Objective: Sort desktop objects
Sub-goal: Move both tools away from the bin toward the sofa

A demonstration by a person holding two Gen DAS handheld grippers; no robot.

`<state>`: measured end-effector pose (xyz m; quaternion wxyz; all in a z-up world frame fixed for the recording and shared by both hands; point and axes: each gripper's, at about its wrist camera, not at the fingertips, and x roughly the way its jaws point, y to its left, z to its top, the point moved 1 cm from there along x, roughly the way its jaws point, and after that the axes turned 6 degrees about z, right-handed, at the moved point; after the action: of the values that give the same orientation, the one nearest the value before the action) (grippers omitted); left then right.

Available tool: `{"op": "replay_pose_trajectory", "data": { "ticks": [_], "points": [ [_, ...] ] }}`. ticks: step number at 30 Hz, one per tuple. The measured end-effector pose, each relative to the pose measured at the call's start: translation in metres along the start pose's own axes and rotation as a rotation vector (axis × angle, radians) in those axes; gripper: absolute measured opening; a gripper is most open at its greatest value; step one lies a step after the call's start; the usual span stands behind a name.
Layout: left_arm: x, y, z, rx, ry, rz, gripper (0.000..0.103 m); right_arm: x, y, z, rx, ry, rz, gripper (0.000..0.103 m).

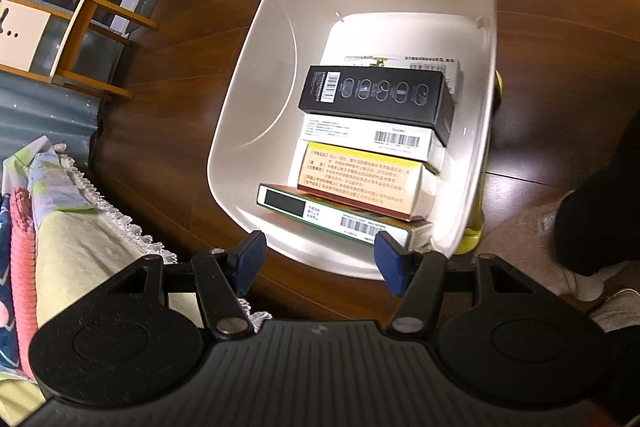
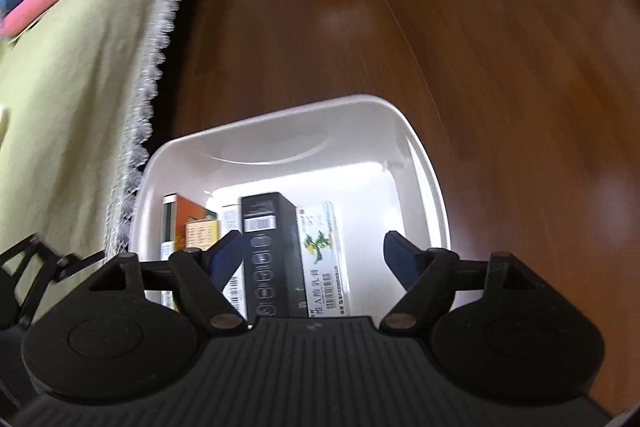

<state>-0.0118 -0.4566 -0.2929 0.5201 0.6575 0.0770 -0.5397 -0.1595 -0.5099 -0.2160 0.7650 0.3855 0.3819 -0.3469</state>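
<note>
A white plastic bin [image 1: 256,95] stands on the dark wooden floor and holds several boxes laid in a row. A black box [image 1: 376,95] lies on top, over a white barcoded box [image 1: 368,135], a yellow-and-red box [image 1: 360,183] and a green-edged box [image 1: 340,215]. My left gripper [image 1: 320,259] hovers open above the bin's near rim with nothing between its blue pads. In the right wrist view the same bin [image 2: 424,163] sits below, with the black box [image 2: 272,251] and a white box with a green figure [image 2: 324,255]. My right gripper [image 2: 314,255] is open over them, empty.
A bed with a yellow-green sheet and lace trim [image 1: 80,243] borders the bin on the left. A wooden stool [image 1: 88,47] stands further back. A yellow bottle [image 1: 474,227] lies beside the bin's right wall. A person's dark-trousered leg and slipper [image 1: 592,227] are at the right.
</note>
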Motion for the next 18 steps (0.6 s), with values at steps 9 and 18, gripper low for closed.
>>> {"op": "replay_pose_trajectory", "data": {
  "ticks": [9,18],
  "points": [
    [-0.017,0.007,-0.015,-0.05,0.014,0.017,0.065,-0.053,0.055,-0.011,-0.155,-0.079,0.033,0.087],
    [-0.044,0.014,-0.034,-0.091,0.024,0.061,0.072,-0.079,0.084,-0.013,-0.231,-0.099,0.026,0.091]
  ]
}}
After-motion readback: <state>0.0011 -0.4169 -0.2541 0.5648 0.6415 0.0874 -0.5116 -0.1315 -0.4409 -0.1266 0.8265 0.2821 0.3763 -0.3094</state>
